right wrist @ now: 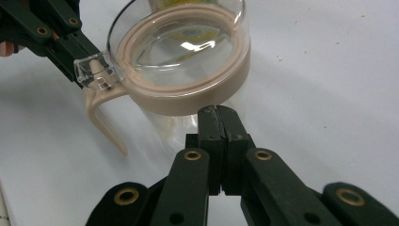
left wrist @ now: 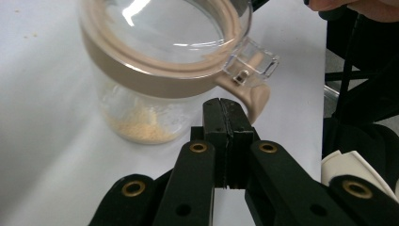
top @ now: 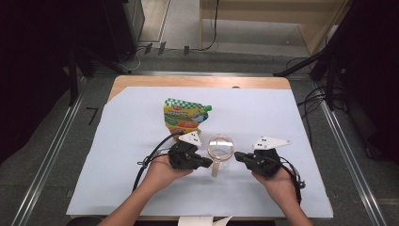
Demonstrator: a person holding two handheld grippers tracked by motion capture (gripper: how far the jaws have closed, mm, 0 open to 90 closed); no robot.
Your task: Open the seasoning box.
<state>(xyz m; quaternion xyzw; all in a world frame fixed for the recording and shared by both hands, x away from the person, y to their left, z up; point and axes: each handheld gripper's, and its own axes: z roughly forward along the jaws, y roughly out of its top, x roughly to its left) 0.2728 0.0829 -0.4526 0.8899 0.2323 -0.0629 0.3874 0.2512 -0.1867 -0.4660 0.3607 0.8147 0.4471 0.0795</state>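
Observation:
A clear glass jar with a beige-rimmed clear lid and a beige clasp lever stands upright at the table's middle. A little yellowish powder lies on its bottom. My left gripper sits just left of the jar, shut and empty, its tips close beside the clasp lever. On the jar's right my right gripper is shut too, with its tips right at the lid's beige rim. A green and yellow snack pouch lies flat behind the jar.
A pale sheet covers the wooden table. Paper slips lie at the near edge. Dark stands and cables flank the table on the floor.

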